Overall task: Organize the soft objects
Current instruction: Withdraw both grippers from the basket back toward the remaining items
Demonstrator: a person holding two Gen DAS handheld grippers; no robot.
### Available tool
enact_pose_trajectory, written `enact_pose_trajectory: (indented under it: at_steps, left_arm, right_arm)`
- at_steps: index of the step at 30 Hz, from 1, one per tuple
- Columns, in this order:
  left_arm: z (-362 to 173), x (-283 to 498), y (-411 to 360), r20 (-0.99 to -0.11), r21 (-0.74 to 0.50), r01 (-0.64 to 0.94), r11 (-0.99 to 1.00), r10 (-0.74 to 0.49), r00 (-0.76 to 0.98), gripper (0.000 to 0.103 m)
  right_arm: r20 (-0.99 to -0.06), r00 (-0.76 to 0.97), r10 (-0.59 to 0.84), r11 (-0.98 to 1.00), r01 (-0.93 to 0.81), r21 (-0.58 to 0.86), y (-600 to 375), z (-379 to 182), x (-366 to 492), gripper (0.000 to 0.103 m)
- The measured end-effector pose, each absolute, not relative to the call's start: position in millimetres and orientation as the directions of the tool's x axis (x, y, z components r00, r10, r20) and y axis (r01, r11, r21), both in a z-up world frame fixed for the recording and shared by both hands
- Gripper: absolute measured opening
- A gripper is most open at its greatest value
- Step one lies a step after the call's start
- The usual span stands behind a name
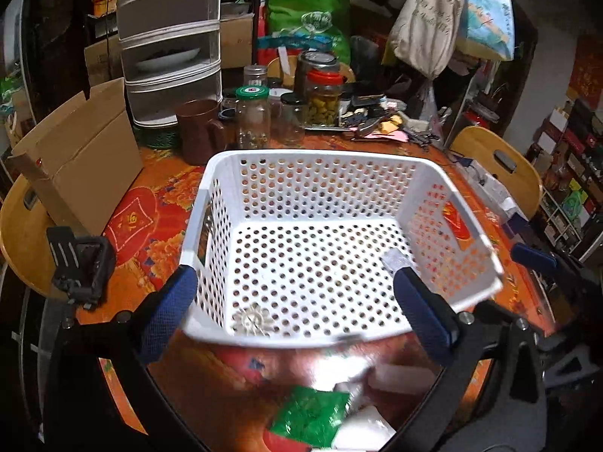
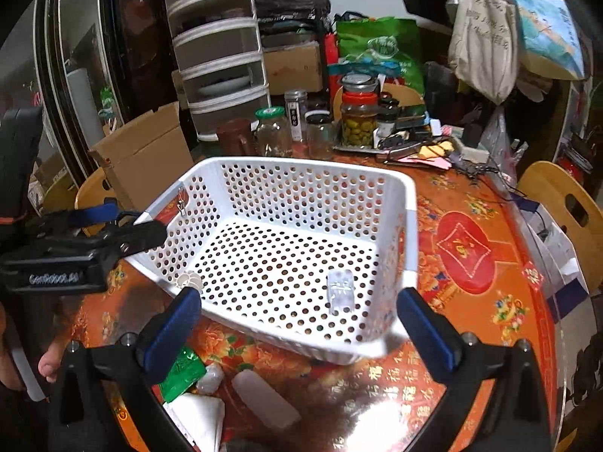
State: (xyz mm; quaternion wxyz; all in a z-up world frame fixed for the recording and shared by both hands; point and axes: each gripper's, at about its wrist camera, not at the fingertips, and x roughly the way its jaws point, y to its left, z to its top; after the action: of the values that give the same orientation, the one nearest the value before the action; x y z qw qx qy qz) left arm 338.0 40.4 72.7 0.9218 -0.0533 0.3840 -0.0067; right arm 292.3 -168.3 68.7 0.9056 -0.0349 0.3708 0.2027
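Note:
A white perforated basket (image 1: 211,188) stands on the orange patterned table; it also shows in the right wrist view (image 2: 409,203), its inside bare. A green packet (image 1: 309,416), a white soft pack (image 1: 361,429) and a pale oblong piece (image 1: 399,374) lie on the table just before the basket's near rim. They show in the right wrist view too: green packet (image 2: 182,373), white pack (image 2: 198,418), pale oblong piece (image 2: 264,395). My left gripper (image 1: 297,312) is open and empty over the basket's near rim. My right gripper (image 2: 297,335) is open and empty at the basket's near corner.
Glass jars (image 1: 252,116) and a brown mug (image 1: 198,130) stand behind the basket. A cardboard box (image 1: 86,162) sits at the left edge. A drawer tower (image 1: 169,41) and bags (image 1: 426,26) crowd the back. A wooden chair (image 2: 565,203) stands at the right.

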Motion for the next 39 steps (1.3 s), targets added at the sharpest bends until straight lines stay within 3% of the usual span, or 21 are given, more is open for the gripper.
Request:
enact_pose_trajectory:
  at_steps: [9,18,39]
  left_arm:
    - [79,275,26,-0.669,-0.074,0.022,0.997,-0.066,0.740,0.103]
    - [65,220,27,-0.656,-0.137,0.046,0.989,-0.126,0.744,0.103]
    - [4,165,28,-0.677,-0.160,0.042,0.986,-0.140,0.722,0.103]
  right_arm:
    - [-0.654,0.670,0.352,0.917,-0.388,0.097,-188,68,250,0.103]
    - [-0.634,0.685,0.358,0.915,-0.392,0.093,-193,59,209,0.103]
    - [-0.646,0.669,0.369,0.912,-0.395,0.112,-198,3,137,0.103]
